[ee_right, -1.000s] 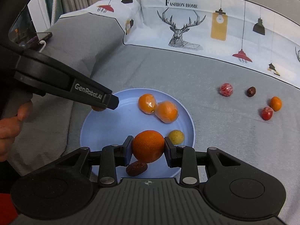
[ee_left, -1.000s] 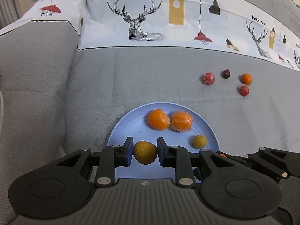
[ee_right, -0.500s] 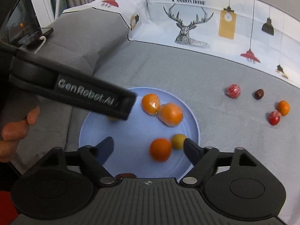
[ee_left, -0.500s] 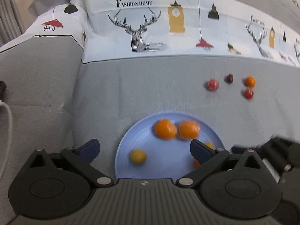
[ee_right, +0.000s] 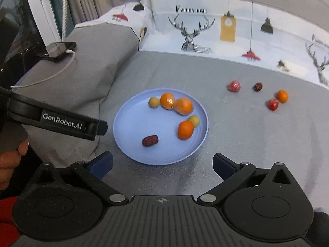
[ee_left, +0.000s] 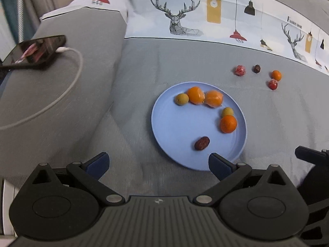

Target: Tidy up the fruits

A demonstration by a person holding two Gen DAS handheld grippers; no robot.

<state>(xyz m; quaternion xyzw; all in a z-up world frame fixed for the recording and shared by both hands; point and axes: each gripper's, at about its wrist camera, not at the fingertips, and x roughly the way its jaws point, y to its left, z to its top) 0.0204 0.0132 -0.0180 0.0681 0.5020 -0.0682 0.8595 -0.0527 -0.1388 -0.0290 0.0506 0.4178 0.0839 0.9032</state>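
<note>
Left wrist view, from left to right: a dark phone (ee_left: 35, 51) with a white cable (ee_left: 67, 86) lies on the grey sofa arm (ee_left: 61, 113); on the grey seat cushion (ee_left: 144, 65) sits a blue plate (ee_left: 174, 127). On the plate lie a yellow-green fruit (ee_left: 182, 99) touching two wrapped oranges (ee_left: 195, 95), a dark red date (ee_left: 202, 143) nearer the camera, and a second small yellow-green fruit (ee_left: 227, 111) touching a bare orange (ee_left: 228, 124). Well apart to the right, loose on the cushion, are a wrapped red fruit (ee_left: 240, 70), a dark round fruit (ee_left: 256, 68), another wrapped red fruit (ee_left: 272, 84) and a small orange (ee_left: 276, 75). The left gripper (ee_left: 158, 163) has its jaws spread wide with nothing between them, its right finger over the plate's near rim. Right wrist view: the left gripper's black body appears at the left edge, held by a hand (ee_right: 10, 158), beside the plate. The right gripper (ee_right: 162, 163) has just been opening; its jaws stand wide apart and empty, short of the plate's near edge.
</note>
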